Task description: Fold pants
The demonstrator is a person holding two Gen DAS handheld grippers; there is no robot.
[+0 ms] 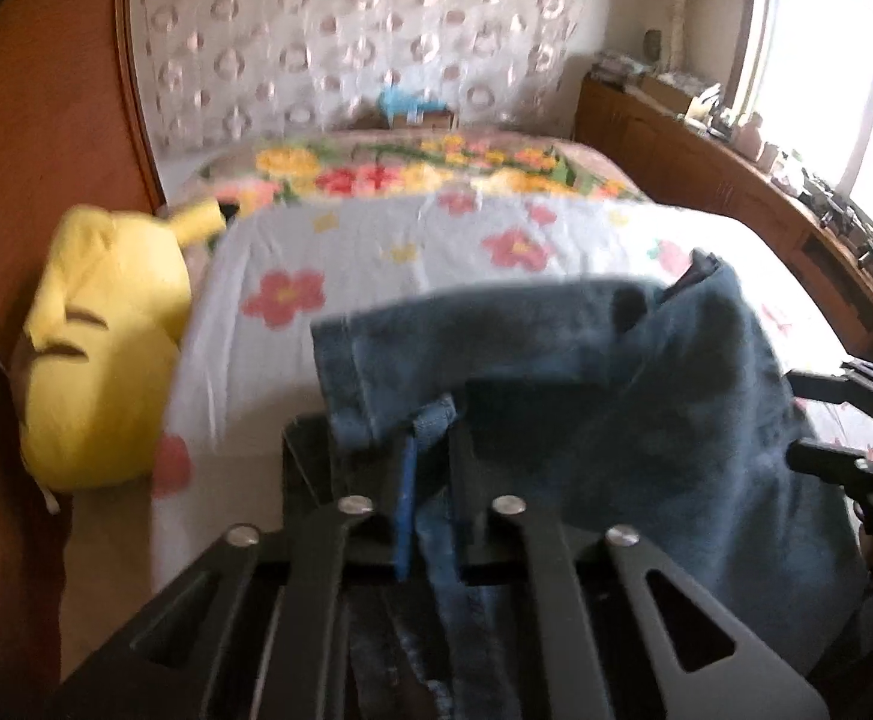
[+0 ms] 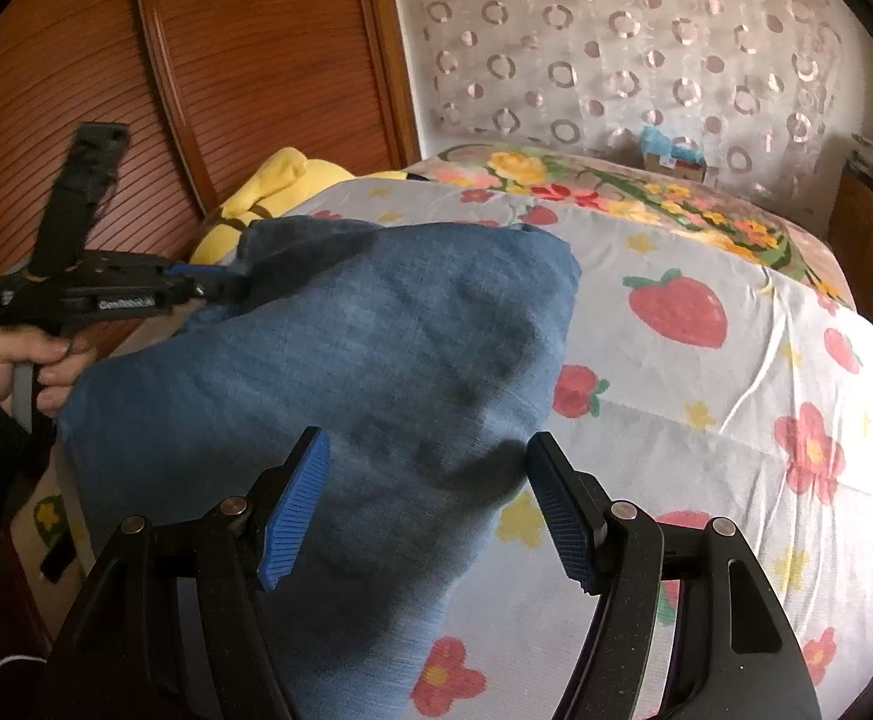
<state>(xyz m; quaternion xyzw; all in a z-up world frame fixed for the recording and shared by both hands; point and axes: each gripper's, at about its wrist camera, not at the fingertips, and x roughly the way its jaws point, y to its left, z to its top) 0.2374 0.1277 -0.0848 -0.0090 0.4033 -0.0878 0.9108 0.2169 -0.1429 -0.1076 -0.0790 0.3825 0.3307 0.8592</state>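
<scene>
Left tongs (image 1: 430, 420) are pinching a hem of the pants (image 2: 340, 372), which hang bunched over the bed's (image 2: 706, 420) near left side. Right tongs (image 2: 427, 504) are spread, gripping nothing. One thin pinch could easily slip, dropping everything crumpled.

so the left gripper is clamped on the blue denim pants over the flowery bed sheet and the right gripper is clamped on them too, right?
Not quite. The right gripper is open: the right wrist view shows its blue ribbed pads spread apart, with the blue denim pants between them but not pinched. The left gripper is indeed clamped on the pants, over the flowery bed sheet.
</scene>
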